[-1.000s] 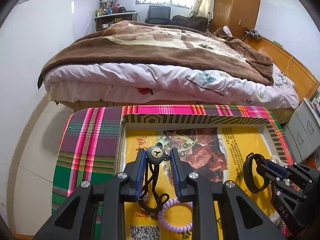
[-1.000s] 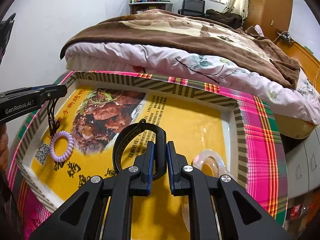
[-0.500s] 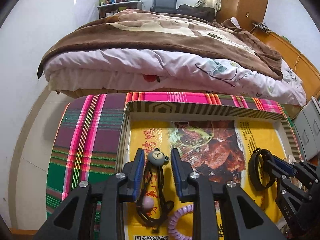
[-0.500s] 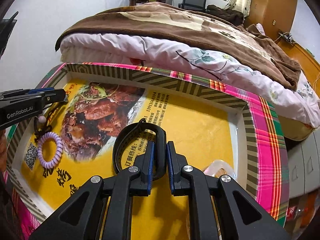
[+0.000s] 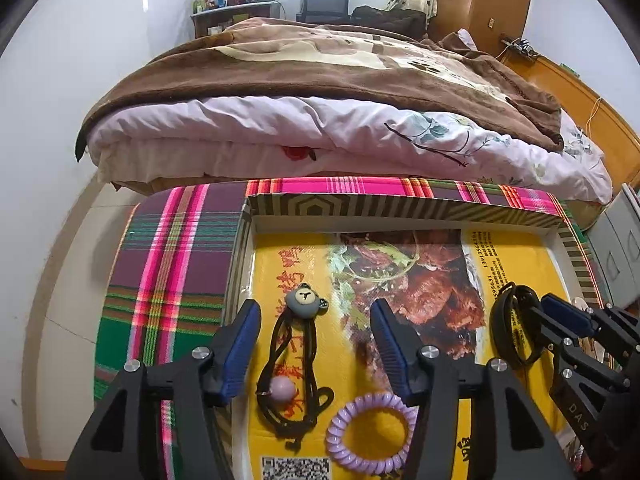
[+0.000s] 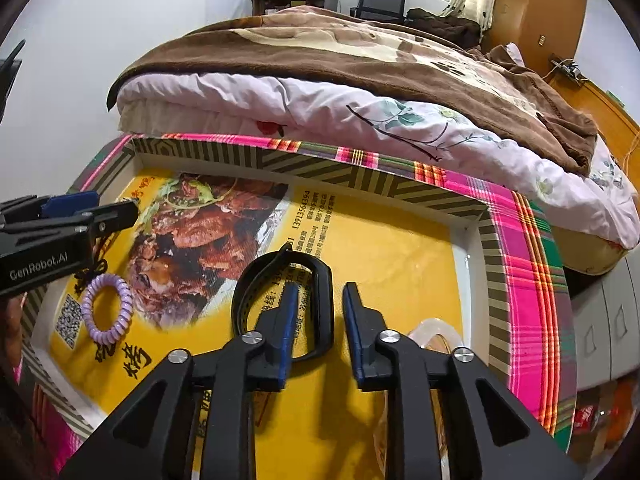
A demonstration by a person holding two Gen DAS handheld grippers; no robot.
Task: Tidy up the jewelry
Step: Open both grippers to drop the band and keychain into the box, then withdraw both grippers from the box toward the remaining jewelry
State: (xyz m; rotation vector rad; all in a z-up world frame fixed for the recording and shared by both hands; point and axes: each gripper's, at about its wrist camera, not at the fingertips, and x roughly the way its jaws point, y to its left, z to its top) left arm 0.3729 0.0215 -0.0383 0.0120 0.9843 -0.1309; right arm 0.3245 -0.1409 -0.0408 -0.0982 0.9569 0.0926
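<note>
The bear-charm cord point(image 5: 294, 364) lies in the patterned tray point(image 5: 360, 204) on the plaid tabletop point(image 5: 168, 264), beside a purple coil tie point(image 5: 370, 432). The left tongs point(image 5: 314, 336) have just been opening and straddle it without touching. The right tongs point(image 6: 318, 312), also just opening, stand loosely around the black band point(image 6: 320, 300).

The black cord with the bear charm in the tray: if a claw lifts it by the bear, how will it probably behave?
The cord lies in slack, crossed loops, so it is probably floppy and would dangle. The bear charm and pink bead look solid, so they might swing. It seems light.
</note>
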